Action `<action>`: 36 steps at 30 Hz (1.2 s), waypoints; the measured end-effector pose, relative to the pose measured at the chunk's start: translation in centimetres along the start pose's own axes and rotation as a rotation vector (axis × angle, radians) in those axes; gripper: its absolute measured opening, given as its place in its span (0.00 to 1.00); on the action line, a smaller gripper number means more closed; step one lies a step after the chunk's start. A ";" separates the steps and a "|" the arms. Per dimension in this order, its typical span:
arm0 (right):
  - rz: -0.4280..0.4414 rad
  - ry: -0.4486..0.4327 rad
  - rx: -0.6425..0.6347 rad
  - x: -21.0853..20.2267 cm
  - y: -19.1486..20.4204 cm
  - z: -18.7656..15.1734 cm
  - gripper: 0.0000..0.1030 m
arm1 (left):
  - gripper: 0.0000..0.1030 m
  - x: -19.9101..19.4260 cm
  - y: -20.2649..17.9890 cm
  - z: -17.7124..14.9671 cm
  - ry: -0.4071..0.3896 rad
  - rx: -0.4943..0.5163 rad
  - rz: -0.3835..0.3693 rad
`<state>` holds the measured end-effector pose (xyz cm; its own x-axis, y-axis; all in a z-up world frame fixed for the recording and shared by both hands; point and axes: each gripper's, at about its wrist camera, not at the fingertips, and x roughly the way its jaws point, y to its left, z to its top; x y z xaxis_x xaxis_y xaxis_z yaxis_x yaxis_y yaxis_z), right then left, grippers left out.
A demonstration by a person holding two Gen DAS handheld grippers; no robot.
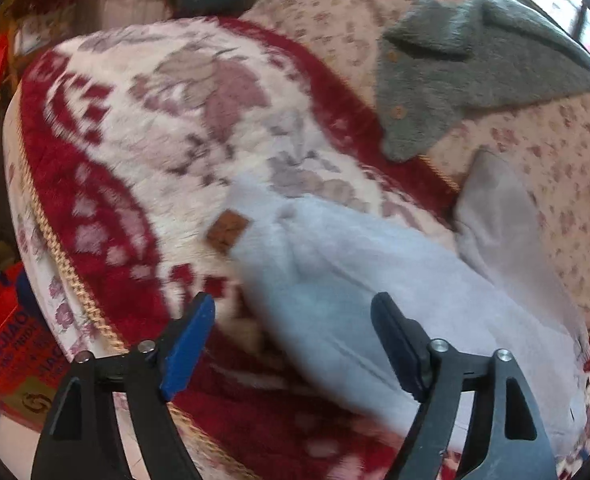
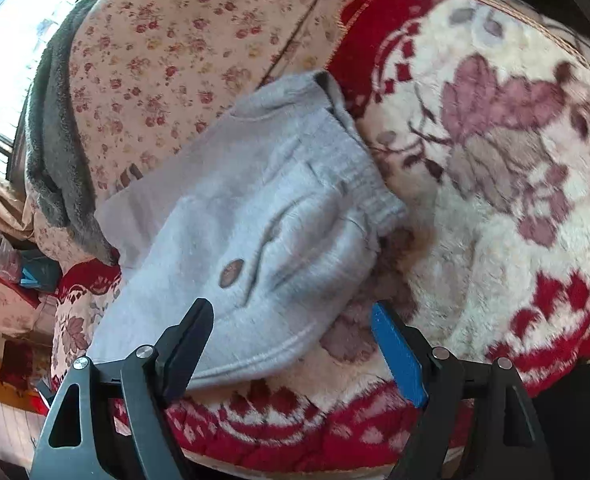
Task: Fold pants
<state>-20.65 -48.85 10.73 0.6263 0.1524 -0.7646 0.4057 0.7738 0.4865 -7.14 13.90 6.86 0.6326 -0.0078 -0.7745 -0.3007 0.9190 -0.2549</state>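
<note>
The pants, pale grey, lie folded into a thick bundle on the red-and-cream blanket, near its front edge. Both the left gripper and the right gripper hover with jaws apart, holding nothing. A fold looks just laid; next comes re-gripping an edge or smoothing.

Black tongs, one blue pad, silver screws

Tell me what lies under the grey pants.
The grey pants lie on a red and white floral blanket, which shows all around them. Whatever sits directly beneath the folded fabric is covered.
</note>
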 end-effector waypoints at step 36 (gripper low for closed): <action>-0.207 0.092 -1.001 23.6 17.0 18.2 0.90 | 0.86 16.5 -27.7 14.1 0.143 0.307 -0.285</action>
<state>13.14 -43.29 8.61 0.5368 -0.0288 -0.8432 -0.2677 0.9420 -0.2026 21.70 -6.13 9.34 0.5482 -0.3121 -0.7759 0.1106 0.9467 -0.3026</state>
